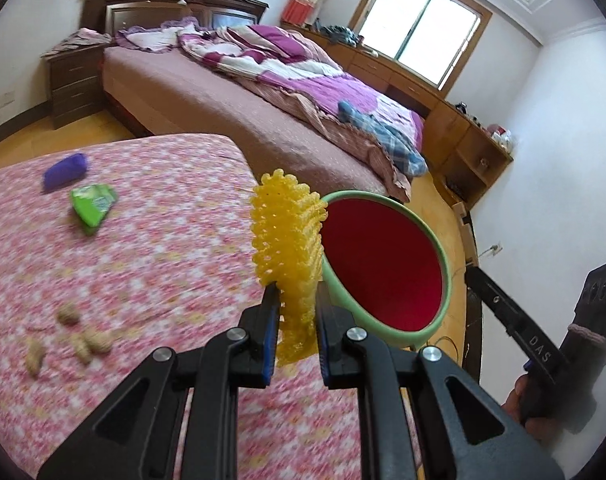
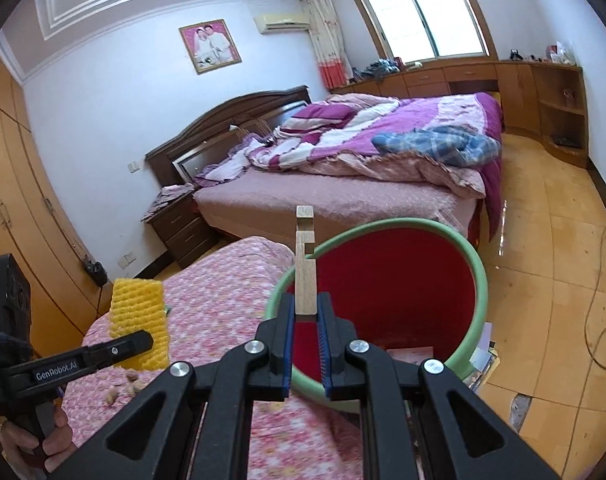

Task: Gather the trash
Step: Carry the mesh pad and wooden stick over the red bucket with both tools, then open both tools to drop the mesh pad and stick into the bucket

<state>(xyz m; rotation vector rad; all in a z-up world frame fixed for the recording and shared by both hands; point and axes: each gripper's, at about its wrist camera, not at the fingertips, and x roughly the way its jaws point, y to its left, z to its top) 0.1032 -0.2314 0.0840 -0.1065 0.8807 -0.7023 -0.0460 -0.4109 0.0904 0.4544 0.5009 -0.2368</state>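
In the left wrist view, the left gripper (image 1: 295, 320) is nearly closed on a single yellow foam fruit net (image 1: 287, 240), which stands up just beside the green rim of the one red-lined bin (image 1: 383, 268), beyond the edge of the floral tabletop (image 1: 143, 240). The net is springy and pinched only low down, so it may flop or catch on the rim and fall outside when let go. Left on the cloth are one green wrapper (image 1: 93, 204), one purple roll (image 1: 65, 166) and about four peanut shells (image 1: 79, 336), blurred. In the right wrist view, the right gripper (image 2: 306, 312) is clamped almost shut on one notched wooden stick (image 2: 306, 264), its top over the near rim of the bin (image 2: 479, 272). Held only by its bottom end, it could pivot and strike the rim. The left gripper (image 2: 143, 340) and net (image 2: 139, 320) appear at the left here.
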